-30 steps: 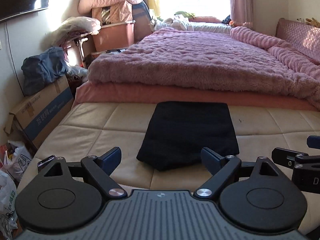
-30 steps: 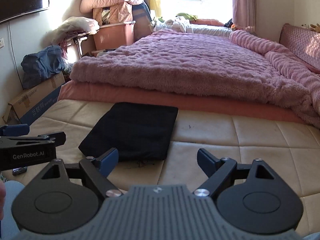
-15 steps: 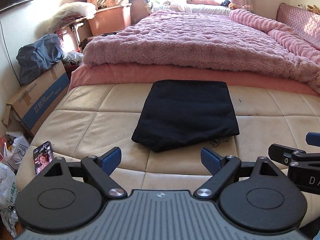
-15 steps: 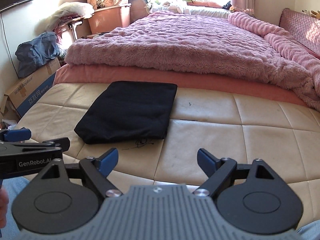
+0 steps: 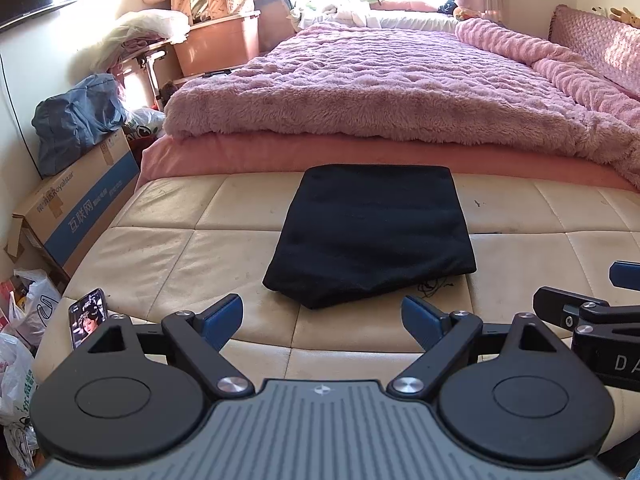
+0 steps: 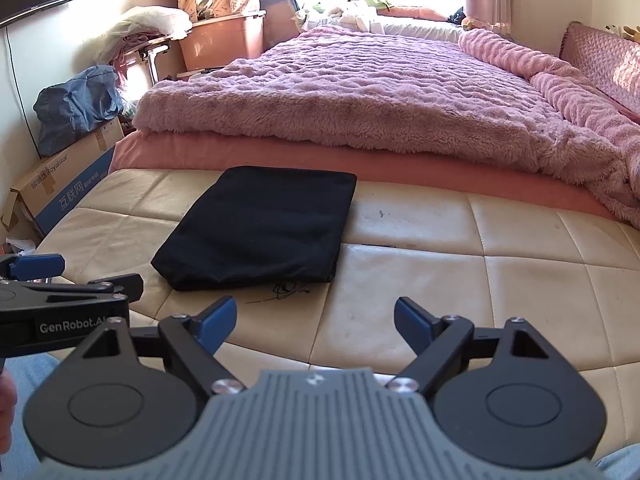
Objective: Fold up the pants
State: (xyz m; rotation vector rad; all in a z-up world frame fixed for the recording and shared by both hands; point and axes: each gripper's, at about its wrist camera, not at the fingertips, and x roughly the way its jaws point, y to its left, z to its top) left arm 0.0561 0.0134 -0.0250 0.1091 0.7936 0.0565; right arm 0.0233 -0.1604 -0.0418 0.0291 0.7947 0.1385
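Both hand-held grippers hover with blue-padded fingers spread wide and nothing between them: the left hand-held gripper [image 5: 322, 316] sits low over the near edge of the cream quilted leather mattress [image 5: 168, 256], and the right hand-held gripper [image 6: 315, 318] hangs beside it over the same surface.

Starting at the left, only the left wrist view shows a smartphone with a lit screen [image 5: 87, 316] lying on the mattress corner, with white plastic bags [image 5: 18, 320] past the edge. A brown cardboard box with a blue band [image 5: 76, 216] and a dark blue bag [image 5: 76, 120] on top of it appear in both views.

In the middle, the folded black pants [image 5: 374, 232] lie flat as a neat rectangle on the mattress, apart from both grippers. A thin dark thread [image 6: 286, 289] lies just at their near edge; it is clearer from the right wrist.

Behind them lies a fluffy mauve-pink blanket [image 5: 380, 84] over a salmon-pink sheet [image 5: 360, 152].

On the right, each view catches only part of the other gripper at the frame edge, its body cut off. Its printed lettering is cut off in both views.
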